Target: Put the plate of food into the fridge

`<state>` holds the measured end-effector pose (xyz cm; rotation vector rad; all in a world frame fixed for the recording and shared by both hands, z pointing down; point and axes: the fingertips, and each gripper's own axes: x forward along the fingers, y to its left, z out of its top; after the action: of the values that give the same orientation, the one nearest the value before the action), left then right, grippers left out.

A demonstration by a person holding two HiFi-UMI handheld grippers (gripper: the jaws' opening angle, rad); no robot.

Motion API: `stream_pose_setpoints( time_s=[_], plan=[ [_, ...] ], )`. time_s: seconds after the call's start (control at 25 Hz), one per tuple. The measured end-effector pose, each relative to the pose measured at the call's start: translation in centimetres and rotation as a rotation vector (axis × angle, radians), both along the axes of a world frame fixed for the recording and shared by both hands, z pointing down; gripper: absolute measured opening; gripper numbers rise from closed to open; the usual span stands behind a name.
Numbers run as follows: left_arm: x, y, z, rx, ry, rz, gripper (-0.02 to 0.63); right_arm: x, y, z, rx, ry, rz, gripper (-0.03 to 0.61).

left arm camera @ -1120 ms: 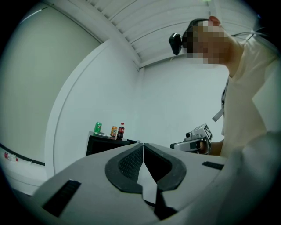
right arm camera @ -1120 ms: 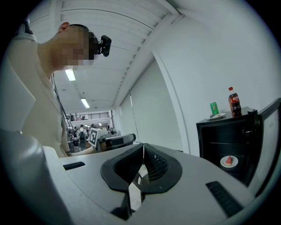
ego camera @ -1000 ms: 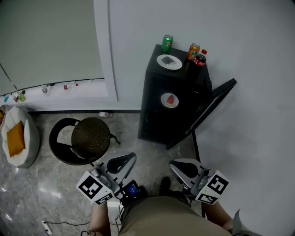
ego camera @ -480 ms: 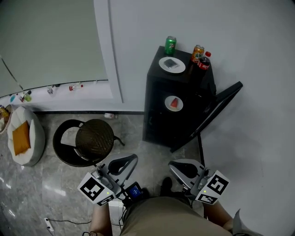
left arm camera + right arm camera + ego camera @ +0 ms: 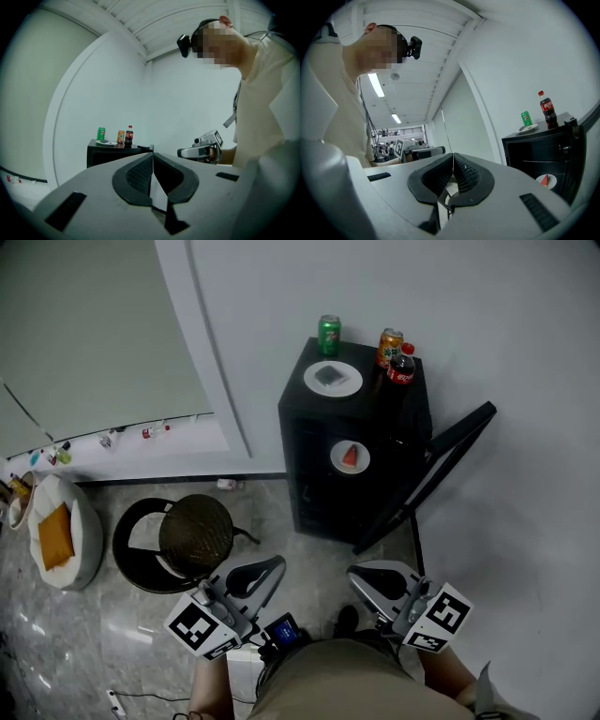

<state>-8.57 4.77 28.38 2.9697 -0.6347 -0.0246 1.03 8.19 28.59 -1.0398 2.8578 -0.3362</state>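
A small black fridge [image 5: 319, 474] stands against the white wall with its door [image 5: 441, 470] swung open to the right. Inside on a shelf lies a white plate with a red food wedge [image 5: 350, 457], also seen in the right gripper view as the plate [image 5: 547, 181]. Another white plate [image 5: 332, 378] with a dark piece rests on the fridge top. My left gripper [image 5: 274, 565] and right gripper [image 5: 356, 572] are both shut and empty, held low near my body, well short of the fridge. In the left gripper view the fridge [image 5: 112, 154] shows far off.
A green can [image 5: 329, 334], an orange can [image 5: 389, 346] and a cola bottle [image 5: 400, 365] stand on the fridge top. A round dark stool [image 5: 183, 538] sits left of the fridge. A white cushion seat [image 5: 58, 531] lies at far left. Small clutter lines the wall ledge.
Both grippers and the view have shifted together; the fridge sits slightly further left in the picture and the stool a little right. Jaws stay shut.
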Motion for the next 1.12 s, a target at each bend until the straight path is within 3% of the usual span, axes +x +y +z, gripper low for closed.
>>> stream_pose_setpoints(
  time_s=[0.32, 0.96, 1.12],
  plan=[
    [4.5, -2.2, -0.4, 0.017, -0.032, -0.006, 0.009, 4.4, -2.4, 0.0, 0.054, 0.024, 0.001, 0.02],
    [11.6, -4.5, -0.8, -0.004, -0.131, -0.08, 0.009, 11.4, -5.1, 0.8, 0.057, -0.005, -0.092, 0.02],
    [13.7, -5.3, -1.8, 0.027, -0.112, -0.07, 0.009, 13.8, -5.5, 1.1, 0.048, -0.011, -0.089, 0.021]
  ],
)
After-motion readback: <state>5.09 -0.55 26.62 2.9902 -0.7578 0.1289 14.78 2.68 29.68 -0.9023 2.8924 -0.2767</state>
